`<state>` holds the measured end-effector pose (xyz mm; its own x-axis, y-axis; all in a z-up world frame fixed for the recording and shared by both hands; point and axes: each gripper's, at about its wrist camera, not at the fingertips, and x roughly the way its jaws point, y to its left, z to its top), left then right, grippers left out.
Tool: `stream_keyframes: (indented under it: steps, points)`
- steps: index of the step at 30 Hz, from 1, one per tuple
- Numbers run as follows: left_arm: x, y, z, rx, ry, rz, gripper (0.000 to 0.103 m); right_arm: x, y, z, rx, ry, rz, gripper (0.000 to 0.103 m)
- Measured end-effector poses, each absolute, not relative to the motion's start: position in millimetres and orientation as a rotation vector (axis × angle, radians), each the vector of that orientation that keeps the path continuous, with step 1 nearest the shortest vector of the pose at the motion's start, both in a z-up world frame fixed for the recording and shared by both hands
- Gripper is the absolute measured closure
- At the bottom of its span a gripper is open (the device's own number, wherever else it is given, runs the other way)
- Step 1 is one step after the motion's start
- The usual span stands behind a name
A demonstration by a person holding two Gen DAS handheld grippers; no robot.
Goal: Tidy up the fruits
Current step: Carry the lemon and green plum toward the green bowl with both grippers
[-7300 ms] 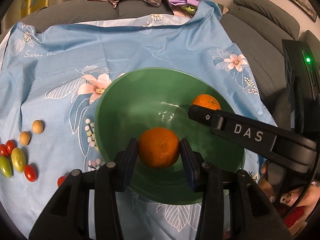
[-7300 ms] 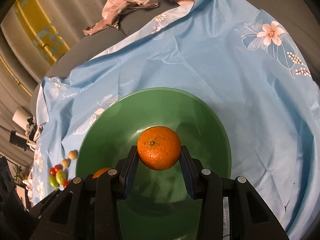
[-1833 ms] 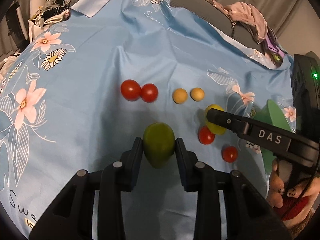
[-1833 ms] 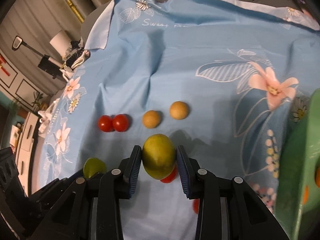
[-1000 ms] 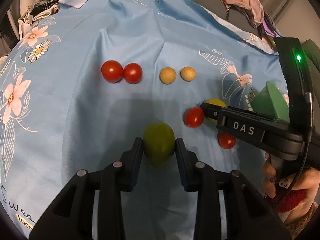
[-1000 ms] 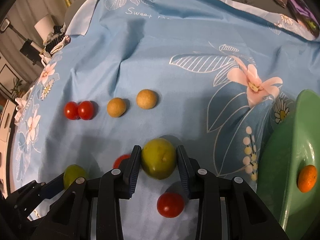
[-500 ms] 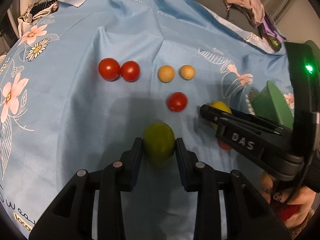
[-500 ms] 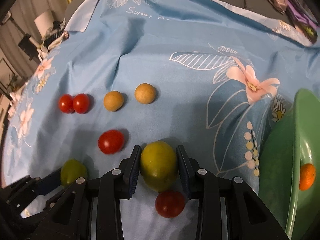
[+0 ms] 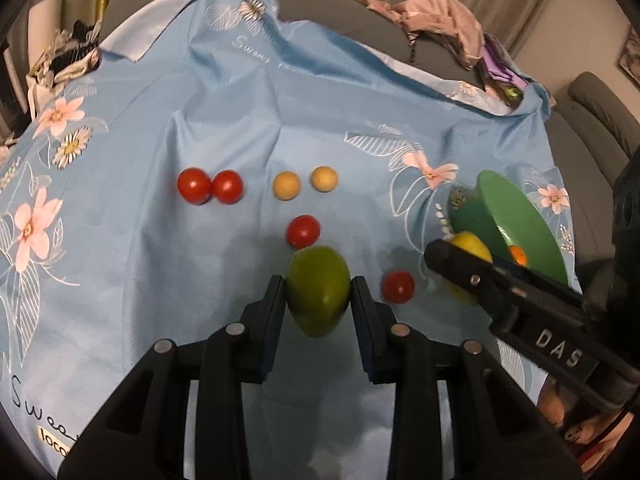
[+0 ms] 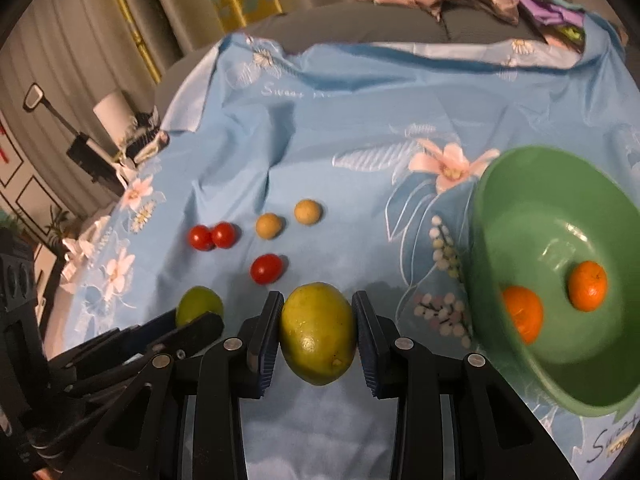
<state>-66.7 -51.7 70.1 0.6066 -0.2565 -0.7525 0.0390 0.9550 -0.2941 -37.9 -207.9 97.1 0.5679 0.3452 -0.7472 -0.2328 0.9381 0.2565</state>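
left tongs: my left gripper [image 9: 318,300] is clamped on a green lime [image 9: 319,291], one pad on each side, and it looks lifted clear of the blue flowery cloth [image 9: 140,128].

loose stuff, far left: two red tomatoes [image 10: 212,236] sit touching each other on the cloth, nobody's got to them yet.

next along: two little tan round fruits [image 10: 287,218] (no idea what they are, honestly) side by side, near the tomato pair.

middle: one more red tomato [image 10: 266,268] sits on its own, just beyond my tongs. In the left wrist view there's a fourth tomato [image 9: 397,287] between the two grippers, also on the cloth.

right tongs: my right gripper [image 10: 318,334] is squeezed onto a yellow-green lemon [image 10: 318,334], held off the cloth, with the bowl just to its right.

bowl: the green bowl [image 10: 516,184] is over on the right side of the cloth and has two oranges [image 10: 554,300] in it already.

done so far: I'd say the oranges are sorted.

in progress: the lime and the lemon are both in hand, not yet in the bowl (my guess is that's where they go).

still left: four tomatoes and two tan fruits, so call it under halfway.
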Motion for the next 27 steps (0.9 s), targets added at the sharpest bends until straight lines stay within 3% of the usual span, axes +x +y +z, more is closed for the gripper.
stream_keyframes:
  steps: [10, 27]
  points:
    - [-70, -76, 93, -0.276, 0.852, -0.273, 0.07, -43, -238, 121, 0.214, 0.823, 0.321, 0.067]
    - [-36, -179, 110, -0.188, 0.82, -0.411, 0.07, -41, -330, 127, 0.382, 0.745, 0.159, 0.066]
